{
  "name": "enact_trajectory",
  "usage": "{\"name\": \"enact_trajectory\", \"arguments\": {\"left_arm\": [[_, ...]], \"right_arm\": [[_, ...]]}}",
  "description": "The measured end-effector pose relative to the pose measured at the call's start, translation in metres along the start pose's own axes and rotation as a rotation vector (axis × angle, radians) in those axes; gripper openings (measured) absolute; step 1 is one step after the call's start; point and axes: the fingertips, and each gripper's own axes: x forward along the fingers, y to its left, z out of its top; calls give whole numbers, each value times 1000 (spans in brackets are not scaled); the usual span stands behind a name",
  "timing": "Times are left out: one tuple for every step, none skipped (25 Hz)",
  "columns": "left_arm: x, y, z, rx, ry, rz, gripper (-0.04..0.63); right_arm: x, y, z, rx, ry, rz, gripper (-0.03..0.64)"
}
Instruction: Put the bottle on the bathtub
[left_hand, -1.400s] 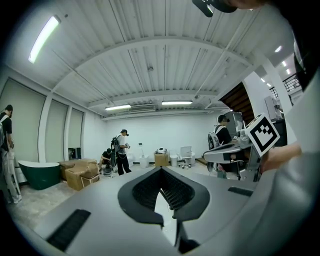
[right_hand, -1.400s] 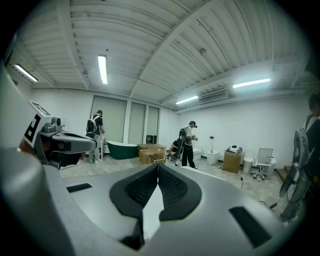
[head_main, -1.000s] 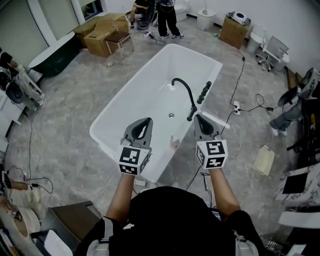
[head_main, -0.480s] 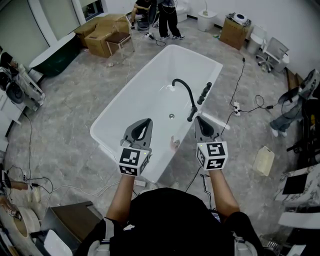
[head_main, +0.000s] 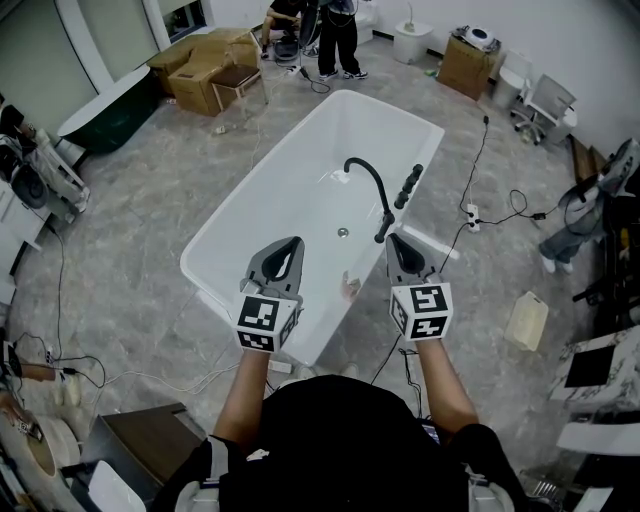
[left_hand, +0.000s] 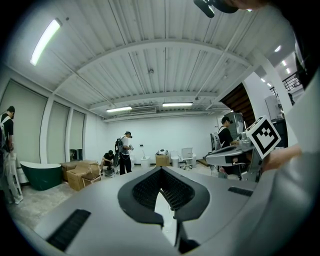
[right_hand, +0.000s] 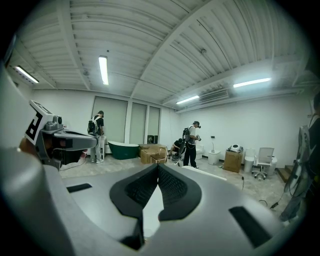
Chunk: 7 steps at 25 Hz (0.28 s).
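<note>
A white freestanding bathtub (head_main: 255, 215) with a black curved faucet (head_main: 371, 185) on its right rim lies ahead of me in the head view. Inside its near end rests a small pinkish thing (head_main: 347, 286), possibly the bottle; it is too small to tell. My left gripper (head_main: 291, 243) hovers over the tub's near end, and my right gripper (head_main: 394, 240) hovers over the near right rim by the faucet base. Both are held level and shut, with nothing between the pads. The left gripper (left_hand: 161, 169) and right gripper (right_hand: 158, 166) show their jaw tips meeting in their own views.
Cardboard boxes (head_main: 205, 62) and two persons (head_main: 335, 35) are beyond the tub's far end. A dark green tub (head_main: 105, 112) stands at far left. Cables and a power strip (head_main: 472, 213) lie on the floor to the right, near a chair (head_main: 547, 100) and a brown box (head_main: 465, 62).
</note>
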Motion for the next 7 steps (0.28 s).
{"name": "enact_trajectory", "arguments": {"left_arm": [[0,0,0,2,0,-1,12],[-1,-1,-1,1,-1,0,12],[-1,-1,-2,-1,-2,1,12],[-2,0,-3,-2,-1,2,12],[-2,0,-3,-1,0,2,12],[-3,0,-4,-1,1,2,12],[-3,1,-5,0,2,2,12]], "right_arm": [[-1,0,0,0,0,-1,23],[-1,0,-1,-1,-1,-1,23],[-2,0,-2,-1,-1,-2,23],[-2,1,-3,-1,-1,-2,23],[-3,1,-3,-2,0,-2,23],[-3,2,-4,-1,0,-2,23],[-3,3,-4,-1,0,-3,23]]}}
